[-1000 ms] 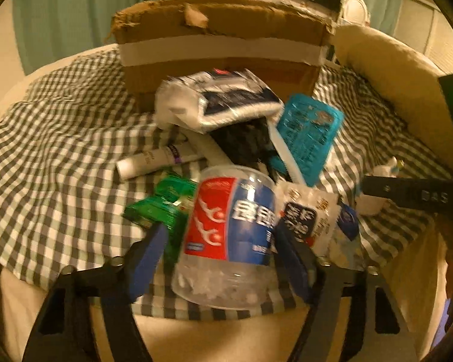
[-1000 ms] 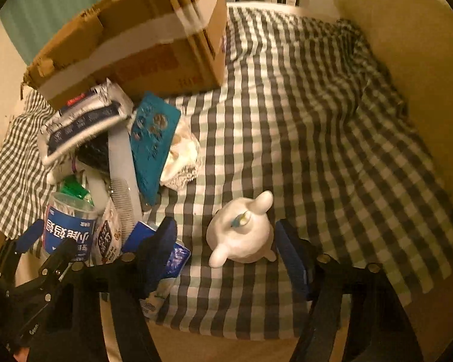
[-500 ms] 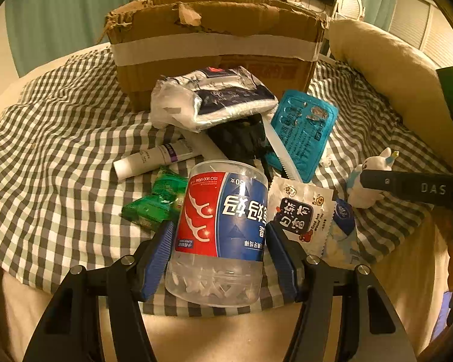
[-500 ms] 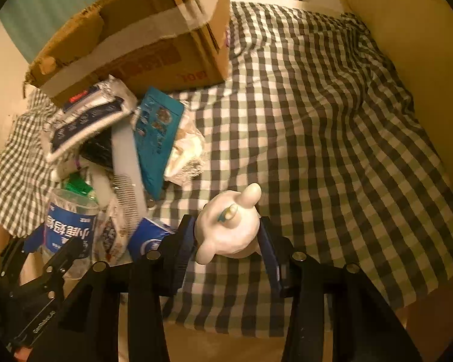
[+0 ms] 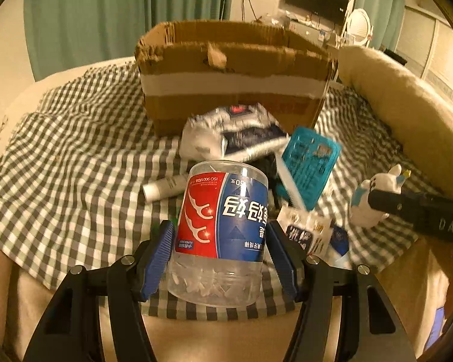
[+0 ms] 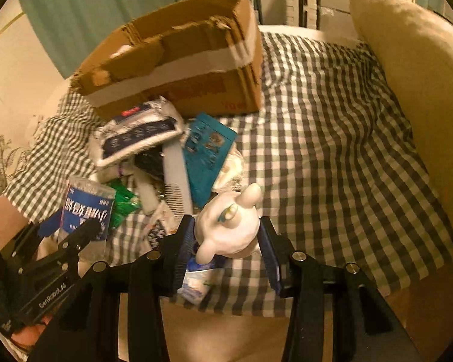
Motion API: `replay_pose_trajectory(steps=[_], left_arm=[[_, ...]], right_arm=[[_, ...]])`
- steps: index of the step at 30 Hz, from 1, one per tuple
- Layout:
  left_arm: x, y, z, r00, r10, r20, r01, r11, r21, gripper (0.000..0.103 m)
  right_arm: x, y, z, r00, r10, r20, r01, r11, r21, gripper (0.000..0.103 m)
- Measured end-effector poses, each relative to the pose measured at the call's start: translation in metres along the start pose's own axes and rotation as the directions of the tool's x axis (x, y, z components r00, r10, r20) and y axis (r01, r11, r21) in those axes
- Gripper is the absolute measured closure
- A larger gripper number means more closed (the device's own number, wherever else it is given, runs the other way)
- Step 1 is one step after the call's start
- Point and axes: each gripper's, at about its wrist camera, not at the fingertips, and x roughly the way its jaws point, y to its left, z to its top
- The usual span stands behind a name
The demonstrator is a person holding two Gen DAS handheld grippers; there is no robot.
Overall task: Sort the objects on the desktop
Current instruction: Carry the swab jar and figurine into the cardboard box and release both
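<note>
Checked cloth (image 5: 75,163) is covering bed, torn cardboard box (image 5: 232,81) sitting at back, clutter heaped in front of it. You are pinching clear floss-pick jar (image 5: 223,229), upside down, in left gripper (image 5: 223,256), blue pads pressing its sides, jar raised above cloth. Teal packet (image 5: 311,163) is leaning mid-pile. You are clamping white plush toy (image 6: 229,223) in right gripper (image 6: 226,250), clear of cloth, near pile's right edge.

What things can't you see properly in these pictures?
- Cardboard box inside: both views, its walls hide it.
- Green packet: left wrist view, the floss jar covers nearly all of it.
- Blue-and-white pouch: right wrist view, under the white toy and the right gripper.
</note>
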Motion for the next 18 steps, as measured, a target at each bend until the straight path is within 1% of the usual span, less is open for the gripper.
replay_pose_trajectory(steps=[4, 9, 12, 15, 18], left_arm=[[-0.013, 0.004, 0.017, 0.999, -0.018, 0.041, 0.019, 1.0, -0.016, 0.039], [-0.027, 0.009, 0.044, 0.995, -0.032, 0.09, 0.034, 0.999, -0.028, 0.039], [-0.033, 0.008, 0.06, 0.993, -0.039, 0.11, 0.041, 0.999, -0.013, 0.039], [-0.037, 0.006, 0.076, 0.992, -0.06, 0.115, 0.061, 0.998, -0.004, 0.039], [-0.044, 0.008, 0.096, 0.987, -0.068, 0.142, 0.071, 0.997, -0.016, 0.039]], right_arm=[[-0.01, 0.004, 0.009, 0.999, 0.011, 0.042, -0.01, 0.999, -0.04, 0.06], [-0.022, 0.011, 0.025, 0.996, 0.05, 0.076, -0.044, 0.996, -0.078, 0.06], [-0.032, 0.018, 0.034, 0.994, 0.051, 0.099, -0.039, 0.992, -0.119, 0.06], [-0.039, 0.023, 0.045, 0.991, 0.072, 0.11, -0.057, 0.989, -0.135, 0.06], [-0.048, 0.028, 0.059, 0.989, 0.086, 0.124, -0.066, 0.986, -0.156, 0.06]])
